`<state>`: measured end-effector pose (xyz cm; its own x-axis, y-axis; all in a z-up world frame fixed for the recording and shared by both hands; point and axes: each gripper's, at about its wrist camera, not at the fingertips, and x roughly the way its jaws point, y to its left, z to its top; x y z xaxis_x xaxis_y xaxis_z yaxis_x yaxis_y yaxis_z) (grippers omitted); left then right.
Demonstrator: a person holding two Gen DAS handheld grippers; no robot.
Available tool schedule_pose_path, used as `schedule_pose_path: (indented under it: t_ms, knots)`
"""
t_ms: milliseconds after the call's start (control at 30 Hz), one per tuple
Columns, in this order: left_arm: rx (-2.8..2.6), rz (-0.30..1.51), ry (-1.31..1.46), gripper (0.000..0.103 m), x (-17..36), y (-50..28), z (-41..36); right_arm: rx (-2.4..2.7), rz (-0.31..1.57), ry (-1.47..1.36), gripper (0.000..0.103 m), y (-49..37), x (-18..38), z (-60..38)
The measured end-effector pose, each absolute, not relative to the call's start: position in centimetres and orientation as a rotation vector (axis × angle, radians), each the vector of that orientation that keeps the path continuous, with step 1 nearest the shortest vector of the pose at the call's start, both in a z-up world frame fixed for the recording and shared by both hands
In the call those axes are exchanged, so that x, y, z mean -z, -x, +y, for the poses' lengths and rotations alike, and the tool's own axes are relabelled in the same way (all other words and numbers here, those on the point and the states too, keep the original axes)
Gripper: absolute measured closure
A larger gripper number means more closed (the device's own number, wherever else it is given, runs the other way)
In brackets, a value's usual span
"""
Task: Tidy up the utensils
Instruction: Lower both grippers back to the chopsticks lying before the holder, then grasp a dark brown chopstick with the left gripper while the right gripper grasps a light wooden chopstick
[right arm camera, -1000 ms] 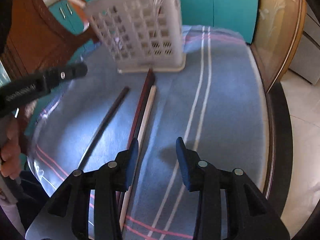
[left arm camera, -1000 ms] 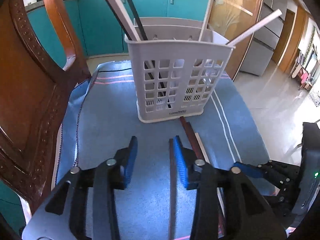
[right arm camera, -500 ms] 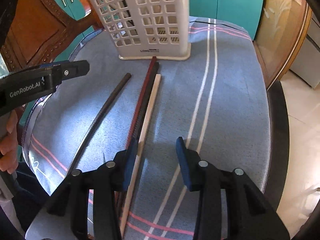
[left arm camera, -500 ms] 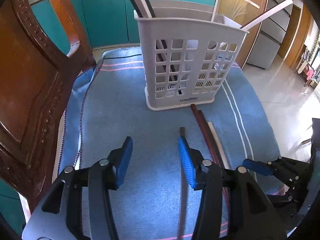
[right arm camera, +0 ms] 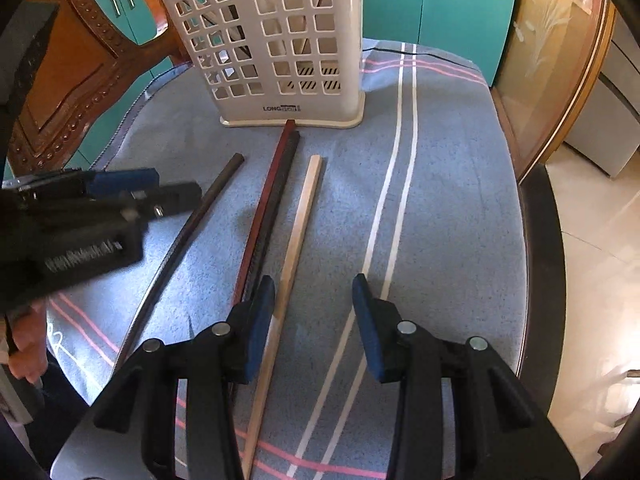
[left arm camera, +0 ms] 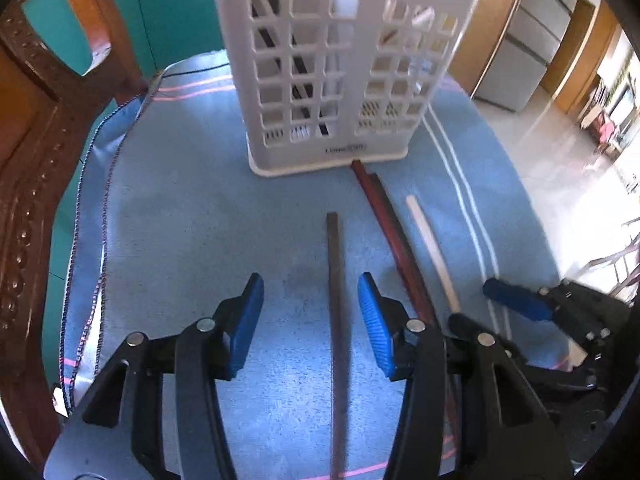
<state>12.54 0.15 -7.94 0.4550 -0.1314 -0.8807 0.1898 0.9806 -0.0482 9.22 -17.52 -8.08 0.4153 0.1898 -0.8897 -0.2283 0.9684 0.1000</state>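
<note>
Lying between the left gripper's [left arm camera: 310, 322] released fingers [left arm camera: 372, 322], untouched: 1 dark chopstick [left arm camera: 335, 304].

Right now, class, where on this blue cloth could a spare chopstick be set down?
Free: the blue striped cloth right of the pale wooden chopstick, and left of the dark brown chopstick toward the carved wooden chair. Crowded: before the white plastic basket.

Four loose chopsticks [right arm camera: 188, 236], one basket [right arm camera: 272, 44]

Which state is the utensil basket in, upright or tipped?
Upright: the utensil basket stands flat on its base on the blue cloth, sticks poking out its top.
</note>
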Motion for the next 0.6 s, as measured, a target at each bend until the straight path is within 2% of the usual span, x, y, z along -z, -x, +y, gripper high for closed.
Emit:
schedule_pose_path:
  t_ms: [400, 600]
  knots:
    - [0.165, 1.096, -0.139, 0.053, 9.4, -12.5, -0.1, -0.147, 1.110, 0.015, 0.063, -10.0, 8.0, -19.5]
    - [0.158, 1.092, -0.145, 0.053, 9.4, -12.3, -0.7, -0.178, 1.140, 0.049, 0.063, -14.0, 7.3, -18.4]
